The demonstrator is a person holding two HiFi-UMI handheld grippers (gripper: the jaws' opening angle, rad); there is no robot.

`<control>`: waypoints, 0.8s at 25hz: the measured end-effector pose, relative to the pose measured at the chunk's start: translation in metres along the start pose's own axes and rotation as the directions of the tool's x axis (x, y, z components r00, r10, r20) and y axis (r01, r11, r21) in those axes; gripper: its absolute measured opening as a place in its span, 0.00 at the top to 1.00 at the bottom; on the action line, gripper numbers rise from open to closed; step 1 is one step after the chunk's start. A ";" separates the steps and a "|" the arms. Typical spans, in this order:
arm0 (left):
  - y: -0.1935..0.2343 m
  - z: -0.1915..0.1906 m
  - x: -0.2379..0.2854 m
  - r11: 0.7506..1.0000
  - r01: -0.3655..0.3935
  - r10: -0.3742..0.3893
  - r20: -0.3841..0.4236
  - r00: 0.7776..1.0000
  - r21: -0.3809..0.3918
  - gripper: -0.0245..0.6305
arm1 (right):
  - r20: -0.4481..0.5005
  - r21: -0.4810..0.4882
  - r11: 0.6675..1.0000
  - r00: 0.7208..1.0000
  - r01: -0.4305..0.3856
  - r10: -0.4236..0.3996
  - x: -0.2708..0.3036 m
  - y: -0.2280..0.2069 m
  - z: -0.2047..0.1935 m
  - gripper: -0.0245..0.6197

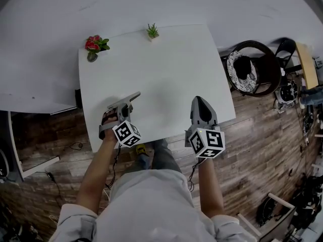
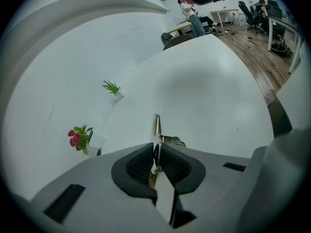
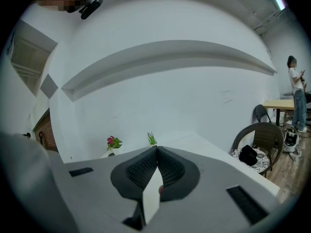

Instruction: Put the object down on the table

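Observation:
My left gripper [image 1: 128, 101] hovers over the near left part of the white table [image 1: 171, 64]. It is shut on a thin metal object [image 1: 136, 95], which pokes out past its tips. In the left gripper view the narrow metal strip [image 2: 156, 125] stands on edge between the black pads [image 2: 138, 163] of my left gripper [image 2: 156, 148]. It points across the table top [image 2: 209, 86], and I cannot tell whether it touches the table. My right gripper [image 1: 198, 101] sits over the near right part of the table. In its own view my right gripper [image 3: 156, 150] is shut with nothing between its pads.
A small pot of red flowers [image 1: 94, 44] and a small green plant [image 1: 152, 32] stand at the table's far edge by the white wall. A round chair [image 1: 252, 67] with a dark item stands right of the table. A person [image 3: 296, 93] stands far off.

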State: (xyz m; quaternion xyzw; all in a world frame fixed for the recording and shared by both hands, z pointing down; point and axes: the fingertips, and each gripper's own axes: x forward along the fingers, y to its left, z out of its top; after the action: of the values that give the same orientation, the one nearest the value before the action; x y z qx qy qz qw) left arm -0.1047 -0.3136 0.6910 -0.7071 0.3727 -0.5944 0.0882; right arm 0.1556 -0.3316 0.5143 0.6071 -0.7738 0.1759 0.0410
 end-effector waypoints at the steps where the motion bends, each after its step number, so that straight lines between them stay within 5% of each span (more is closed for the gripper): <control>1: -0.002 -0.001 0.000 1.000 0.005 -0.005 -0.002 1.000 0.002 0.89 | 0.000 0.000 1.000 1.000 -0.001 0.001 0.000 0.000 0.000 0.95; 20: -0.013 0.002 -0.012 0.997 0.035 -0.034 0.020 0.999 -0.065 0.82 | 0.006 0.019 1.000 1.000 0.008 -0.008 -0.010 -0.010 0.000 0.95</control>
State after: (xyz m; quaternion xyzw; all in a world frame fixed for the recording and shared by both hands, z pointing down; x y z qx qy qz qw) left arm -0.0971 -0.2975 0.6890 -0.7214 0.3790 -0.5766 0.0583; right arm 0.1671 -0.3247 0.5139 0.6111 -0.7698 0.1811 0.0336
